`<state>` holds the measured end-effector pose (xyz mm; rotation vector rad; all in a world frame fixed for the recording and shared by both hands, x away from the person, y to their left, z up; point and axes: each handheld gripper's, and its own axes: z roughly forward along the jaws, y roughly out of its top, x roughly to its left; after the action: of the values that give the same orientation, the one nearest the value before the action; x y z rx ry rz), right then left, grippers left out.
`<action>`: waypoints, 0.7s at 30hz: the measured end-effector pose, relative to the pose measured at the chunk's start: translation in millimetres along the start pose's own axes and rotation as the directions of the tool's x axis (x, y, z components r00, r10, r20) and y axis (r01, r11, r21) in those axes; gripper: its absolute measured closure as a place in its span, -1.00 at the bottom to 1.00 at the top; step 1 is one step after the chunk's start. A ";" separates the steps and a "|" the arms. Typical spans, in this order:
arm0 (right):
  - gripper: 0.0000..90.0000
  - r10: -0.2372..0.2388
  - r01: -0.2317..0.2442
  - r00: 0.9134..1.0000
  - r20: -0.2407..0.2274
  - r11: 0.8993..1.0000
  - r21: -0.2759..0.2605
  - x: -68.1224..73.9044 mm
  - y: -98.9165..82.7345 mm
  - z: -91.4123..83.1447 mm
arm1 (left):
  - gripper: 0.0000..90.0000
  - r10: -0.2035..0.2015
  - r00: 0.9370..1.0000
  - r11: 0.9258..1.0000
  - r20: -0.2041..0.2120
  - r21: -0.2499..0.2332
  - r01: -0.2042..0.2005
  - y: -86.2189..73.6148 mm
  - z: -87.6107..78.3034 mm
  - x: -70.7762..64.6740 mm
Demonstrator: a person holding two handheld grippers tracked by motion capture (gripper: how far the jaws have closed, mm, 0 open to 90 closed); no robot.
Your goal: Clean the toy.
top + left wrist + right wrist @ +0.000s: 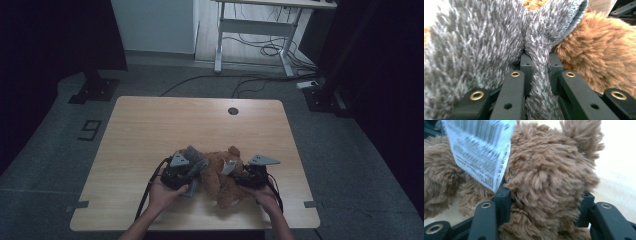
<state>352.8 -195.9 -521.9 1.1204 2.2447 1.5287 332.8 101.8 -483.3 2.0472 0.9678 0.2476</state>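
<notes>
While viewed from above, sits at the near middle of the table [150, 125]: brown plush toy [223, 186], with a grey furry cloth [196, 159] bunched against its left side and a hand close on either side. Along the left gripper [540, 65], jaws clamped tight on a thin fold of that cloth, toy just beside; could slip free under a hard tug, with so little pile caught. Along the right gripper [544, 197], jaws closed on a thick brown lump of the toy, paper tag [479, 152] hanging by one jaw; may grip fur more than stuffing, so could pull loose, or snag and tear the tag, if drawn apart quickly.
</notes>
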 end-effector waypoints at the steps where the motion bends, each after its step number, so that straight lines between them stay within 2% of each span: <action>1: 0.02 -0.001 0.002 1.000 0.006 1.000 -0.010 -2.2 2.0 4.2 | 0.76 -0.008 1.000 1.000 -0.003 0.001 0.008 1.9 0.5 2.7; 5: 0.02 0.006 -0.006 1.000 0.000 1.000 -0.019 -9.6 8.1 12.2 | 0.74 -0.043 0.999 0.999 0.015 0.013 0.043 13.3 -4.8 8.6; 7: 0.02 -0.002 0.002 1.000 -0.008 1.000 -0.021 -11.4 9.2 12.2 | 0.74 -0.040 0.999 0.999 0.029 0.009 0.040 22.1 -12.5 6.5; 10: 0.01 -0.016 0.015 1.000 -0.016 0.999 -0.035 -9.6 4.7 7.8 | 0.73 -0.002 1.000 1.000 0.014 -0.024 0.002 41.1 -23.8 -0.9; 12: 0.01 -0.019 0.018 1.000 -0.016 0.999 -0.037 -9.2 3.9 6.9 | 0.73 0.011 1.000 0.999 0.008 -0.040 -0.011 53.7 -25.1 -6.0; 14: 0.00 -0.016 0.016 1.000 -0.013 0.999 -0.048 -7.7 1.5 5.5 | 0.73 0.030 1.000 0.999 0.007 -0.045 -0.030 68.6 -21.0 -13.4; 16: 0.00 -0.016 0.015 1.000 -0.012 0.998 -0.056 -6.5 0.0 5.0 | 0.73 0.045 0.999 0.998 0.013 -0.036 -0.044 83.6 -8.5 -24.0; 19: 0.00 -0.011 0.010 1.000 -0.008 0.998 -0.063 -5.3 -1.8 4.4 | 0.73 0.065 0.997 0.998 0.030 0.000 -0.065 96.8 14.5 -38.1; 21: 0.00 -0.016 0.015 1.000 -0.006 0.998 -0.061 -5.5 -1.4 4.3 | 0.73 0.081 0.996 0.996 0.040 0.045 -0.083 102.5 35.3 -49.9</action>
<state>358.3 -196.9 -526.4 1.0797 2.1899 1.5865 371.9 8.8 -419.7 2.1295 0.8749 0.2304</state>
